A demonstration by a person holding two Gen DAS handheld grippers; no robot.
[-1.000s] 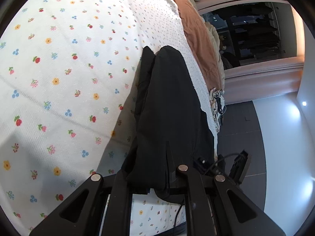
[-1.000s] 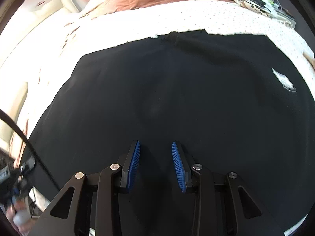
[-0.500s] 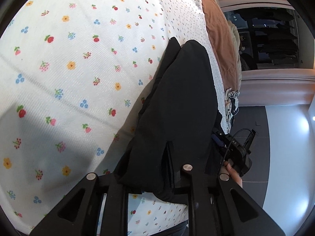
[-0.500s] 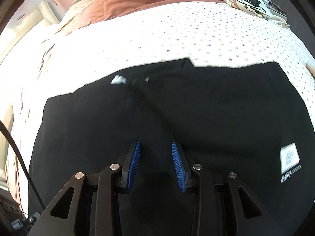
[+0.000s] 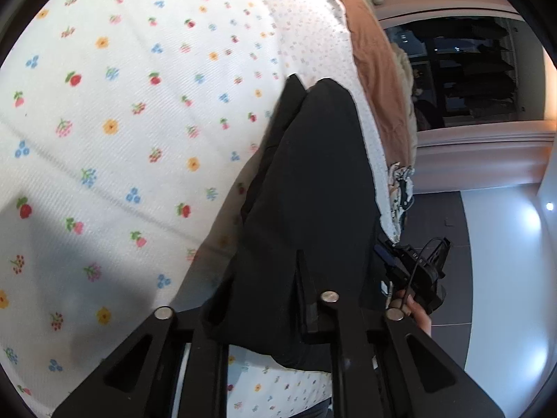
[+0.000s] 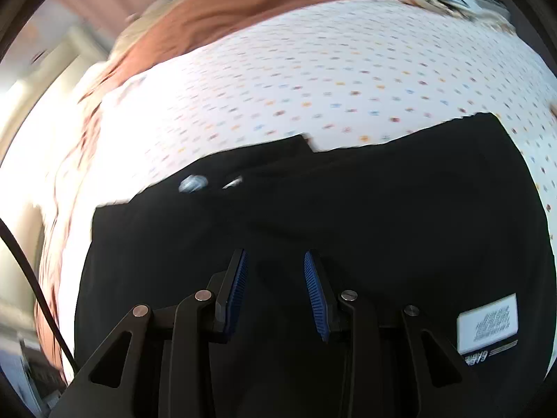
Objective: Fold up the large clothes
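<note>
- Black garment (image 5: pixel 306 188) lies on the floral bed sheet (image 5: pixel 122 111), bunched between the closing jaws of the left hand-held gripper (image 5: pixel 264 317).
- Right hand-held gripper (image 6: pixel 275 289) hovers above it, pads (image 6: pixel 315 289) apart, empty.

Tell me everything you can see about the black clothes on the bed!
The black garment is large, dark and soft-looking, lying spread on the flowery white bedsheet. A white printed label shows near one edge, with something small and pale near its far edge. The left gripper has a bunched fold between its jaws, which are closing. The right gripper is open above the cloth, with nothing between its blue pads.
</note>
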